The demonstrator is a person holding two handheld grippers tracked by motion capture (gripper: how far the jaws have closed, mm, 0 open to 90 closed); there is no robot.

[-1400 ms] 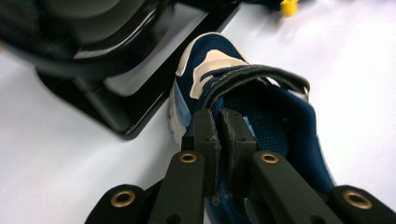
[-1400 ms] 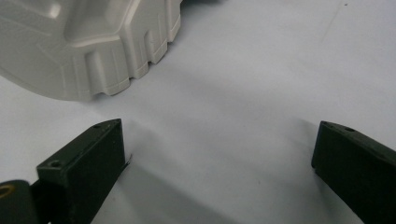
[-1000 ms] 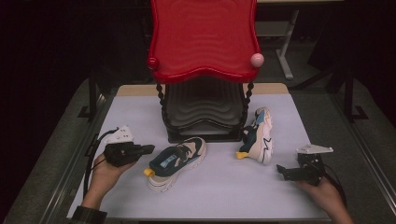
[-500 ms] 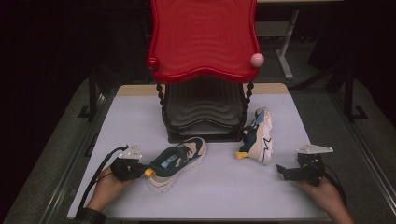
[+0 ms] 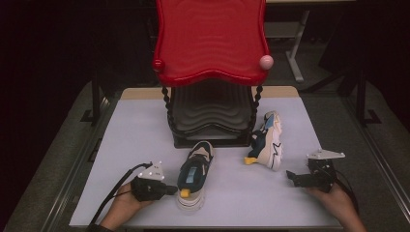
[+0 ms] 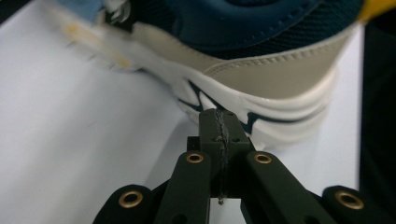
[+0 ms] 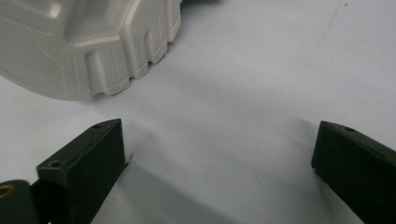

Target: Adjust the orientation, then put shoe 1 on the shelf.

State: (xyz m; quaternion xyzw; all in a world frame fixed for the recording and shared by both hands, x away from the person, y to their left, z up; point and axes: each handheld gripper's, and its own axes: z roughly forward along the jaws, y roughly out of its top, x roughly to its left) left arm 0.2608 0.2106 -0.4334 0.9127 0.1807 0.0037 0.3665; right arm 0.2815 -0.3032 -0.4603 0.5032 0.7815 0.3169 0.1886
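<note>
My left gripper (image 6: 219, 122), jaws pressed together and empty, has its tips against the near sneaker's (image 6: 261, 79) sole edge, heel end.

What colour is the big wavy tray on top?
Bright red tray, best seen in the high view.

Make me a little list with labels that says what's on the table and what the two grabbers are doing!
table: pale lilac-grey tabletop
rack: two-tier shoe rack with wavy glossy red top tray and black lower shelf
shoe one: navy, beige and white chunky-soled sneaker, upright on its sole, in front of the rack
shoe two: matching sneaker tipped on its side, right of the rack
left gripper: shut, empty, tips at shoe one's white sole near the heel
right gripper: open, empty, apart from shoe two
</note>
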